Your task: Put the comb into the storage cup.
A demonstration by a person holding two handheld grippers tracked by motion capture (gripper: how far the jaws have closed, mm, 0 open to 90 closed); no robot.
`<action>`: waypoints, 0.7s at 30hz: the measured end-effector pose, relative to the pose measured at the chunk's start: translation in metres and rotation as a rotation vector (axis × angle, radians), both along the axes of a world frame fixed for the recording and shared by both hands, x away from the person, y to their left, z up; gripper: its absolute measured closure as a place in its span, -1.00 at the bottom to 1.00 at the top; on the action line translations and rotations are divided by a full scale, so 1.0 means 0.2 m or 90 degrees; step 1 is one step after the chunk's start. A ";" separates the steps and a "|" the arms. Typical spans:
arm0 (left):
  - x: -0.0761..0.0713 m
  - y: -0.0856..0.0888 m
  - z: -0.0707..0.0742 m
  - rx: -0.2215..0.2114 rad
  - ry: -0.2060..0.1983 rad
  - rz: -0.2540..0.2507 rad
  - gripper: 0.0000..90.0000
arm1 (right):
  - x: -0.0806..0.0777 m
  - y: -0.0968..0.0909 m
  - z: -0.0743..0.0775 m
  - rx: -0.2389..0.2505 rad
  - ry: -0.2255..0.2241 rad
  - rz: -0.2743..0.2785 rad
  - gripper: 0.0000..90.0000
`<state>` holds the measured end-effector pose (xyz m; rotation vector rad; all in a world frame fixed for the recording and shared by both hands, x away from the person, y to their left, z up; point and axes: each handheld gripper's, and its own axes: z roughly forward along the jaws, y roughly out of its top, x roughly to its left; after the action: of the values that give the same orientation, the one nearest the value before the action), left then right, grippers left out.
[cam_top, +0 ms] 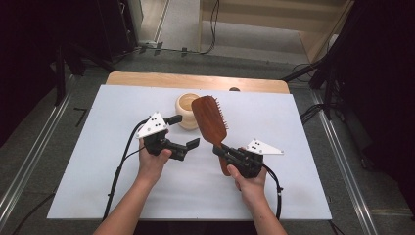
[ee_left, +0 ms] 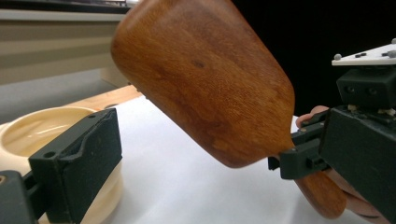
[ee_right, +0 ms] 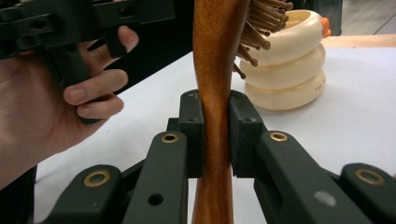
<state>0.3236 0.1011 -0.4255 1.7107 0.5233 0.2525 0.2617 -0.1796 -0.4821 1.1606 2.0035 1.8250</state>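
We are gripping the wooden hairbrush (cam_top: 211,121) by its handle in our shut right claw (cam_top: 221,152), long axis pointing far; our empty left claw (cam_top: 185,130) is gaping wide just left of it.

High view steeply down from above; both gripper views close, level, sharing the hairbrush (ee_left: 205,88).

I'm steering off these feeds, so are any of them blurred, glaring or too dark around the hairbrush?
High view: the white table cover is evenly lit, the surroundings nearly black, shadows soft. Left gripper view: the hairbrush looms large and slightly soft, without glare; the left gripper is open. Right gripper view: the right gripper on the handle is sharp, the cream container a little softer.
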 end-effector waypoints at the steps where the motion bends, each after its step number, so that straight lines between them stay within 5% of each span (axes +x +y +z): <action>1: 0.01 -0.01 0.00 -0.002 0.002 -0.001 -1.00 | 0.00 0.00 0.00 0.003 -0.001 0.004 0.70; 14: 0.08 -0.07 0.01 -0.004 0.030 -0.014 -0.94 | -0.01 -0.01 0.01 0.025 -0.028 0.051 0.70; 21: 0.10 -0.10 0.03 -0.030 0.040 -0.043 -0.92 | -0.01 -0.01 0.02 0.028 -0.042 0.067 0.70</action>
<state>0.3431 0.0804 -0.4186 1.6921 0.5130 0.1375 0.2590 -0.1814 -0.4787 1.0103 2.0328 1.9390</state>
